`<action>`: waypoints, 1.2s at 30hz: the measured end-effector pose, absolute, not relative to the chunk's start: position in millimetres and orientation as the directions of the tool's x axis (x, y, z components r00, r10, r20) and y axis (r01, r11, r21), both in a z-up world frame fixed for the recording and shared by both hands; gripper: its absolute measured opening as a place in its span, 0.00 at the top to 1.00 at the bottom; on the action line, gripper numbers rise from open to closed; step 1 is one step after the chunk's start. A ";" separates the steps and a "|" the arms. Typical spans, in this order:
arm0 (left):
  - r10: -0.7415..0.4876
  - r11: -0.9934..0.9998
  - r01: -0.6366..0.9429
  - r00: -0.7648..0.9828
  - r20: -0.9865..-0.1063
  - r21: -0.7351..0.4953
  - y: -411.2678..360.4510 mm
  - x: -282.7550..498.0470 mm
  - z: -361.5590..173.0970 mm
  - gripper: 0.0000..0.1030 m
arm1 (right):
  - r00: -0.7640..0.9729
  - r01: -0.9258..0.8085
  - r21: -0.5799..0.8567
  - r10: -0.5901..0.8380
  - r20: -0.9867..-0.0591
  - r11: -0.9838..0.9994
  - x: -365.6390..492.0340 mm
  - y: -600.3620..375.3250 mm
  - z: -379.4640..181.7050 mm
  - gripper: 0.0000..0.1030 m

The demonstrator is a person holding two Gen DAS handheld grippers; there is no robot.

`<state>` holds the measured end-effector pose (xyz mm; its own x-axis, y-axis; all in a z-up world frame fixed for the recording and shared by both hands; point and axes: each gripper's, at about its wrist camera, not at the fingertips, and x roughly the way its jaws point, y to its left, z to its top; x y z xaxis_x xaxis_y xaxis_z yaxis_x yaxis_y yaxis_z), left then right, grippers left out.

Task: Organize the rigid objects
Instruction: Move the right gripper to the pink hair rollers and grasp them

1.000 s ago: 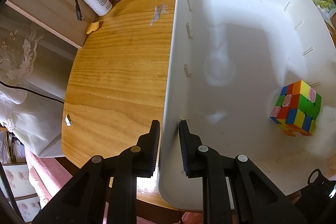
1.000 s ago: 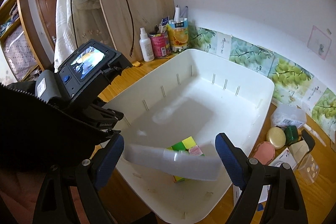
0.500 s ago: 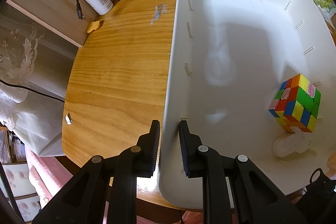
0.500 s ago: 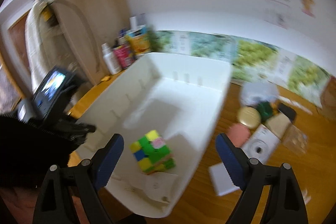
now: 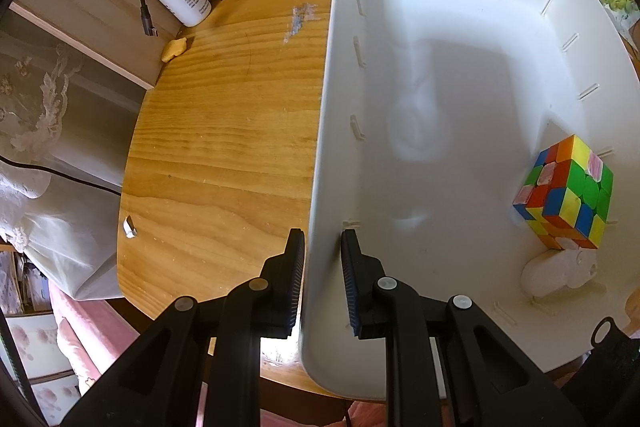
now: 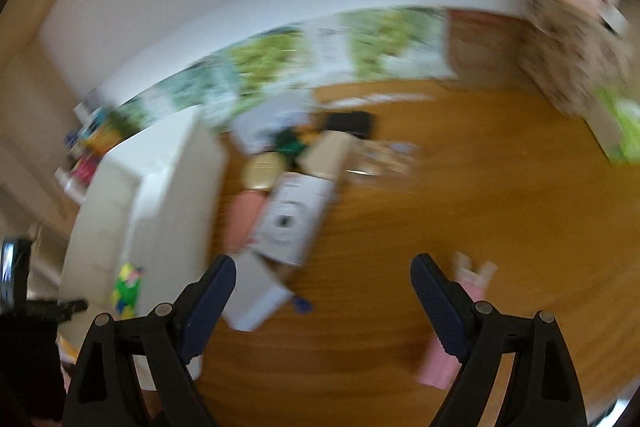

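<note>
At lower centre, the left gripper (image 5: 322,247) is clamped on the bin (image 5: 320,131) wall, likely steadying it. The right gripper (image 6: 323,277) hangs apart and empty over the table (image 6: 460,187), apparently seeking another item.

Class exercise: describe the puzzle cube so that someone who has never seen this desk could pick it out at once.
Find the big white bin on the wooden desk. Inside it, against the wall farthest from the clamped rim, sits the puzzle cube. Its bright patchwork of coloured squares sets it apart from the plain white object lying just beside it.

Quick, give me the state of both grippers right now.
Left gripper: jaws shut on the side wall of the white bin.
Right gripper: jaws open, holding nothing, over the wooden table.
</note>
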<state>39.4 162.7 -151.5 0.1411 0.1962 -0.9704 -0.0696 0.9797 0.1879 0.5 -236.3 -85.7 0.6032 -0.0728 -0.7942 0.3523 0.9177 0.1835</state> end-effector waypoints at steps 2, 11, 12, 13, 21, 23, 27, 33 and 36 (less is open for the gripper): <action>0.193 0.980 -0.070 0.139 -0.971 0.184 163.7 39.9 -151.6 0.80 | 0.580 0.419 0.185 -0.105 -0.808 0.889 -11.0 -252.7 -91.9 0.13; 0.199 0.979 -0.064 0.131 -0.971 0.192 162.7 41.4 -153.7 0.80 | 0.475 0.539 0.192 -0.108 -0.873 0.820 -28.8 -276.0 -125.4 0.13; 0.199 0.979 -0.064 0.131 -0.971 0.192 162.4 41.2 -153.7 0.80 | 0.459 0.545 0.189 -0.102 -0.882 0.816 -28.3 -276.0 -130.0 0.13; 0.199 0.979 -0.064 0.131 -0.971 0.192 162.3 41.2 -153.7 0.80 | 0.449 0.549 0.185 -0.100 -0.888 0.815 -27.5 -274.9 -132.9 0.15; 0.194 0.980 -0.073 0.132 -0.972 0.185 163.3 41.1 -154.3 0.80 | 0.373 0.557 0.156 -0.078 -0.925 0.815 -20.7 -272.0 -149.7 0.33; 0.193 0.980 -0.076 0.133 -0.972 0.184 163.7 41.2 -154.6 0.80 | 0.360 0.559 0.149 -0.078 -0.930 0.816 -19.8 -272.5 -151.1 0.37; 0.190 0.980 -0.078 0.132 -0.973 0.181 164.2 40.8 -154.7 0.80 | 0.342 0.566 0.138 -0.079 -0.936 0.813 -19.5 -275.7 -154.0 0.52; 0.191 0.980 -0.077 0.132 -0.973 0.182 164.2 40.6 -154.9 0.80 | 0.335 0.556 0.125 -0.084 -0.938 0.822 -21.3 -279.0 -154.4 0.70; 0.190 0.980 -0.077 0.132 -0.973 0.181 164.2 40.7 -155.0 0.80 | 0.339 0.551 0.130 -0.079 -0.938 0.824 -22.4 -279.5 -153.9 0.74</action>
<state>40.7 164.2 -155.0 0.1319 0.1903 -0.9728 -0.0771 0.9804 0.1813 -22.4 -279.5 -153.9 0.3389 -0.0785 -0.9376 0.5512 0.8242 0.1302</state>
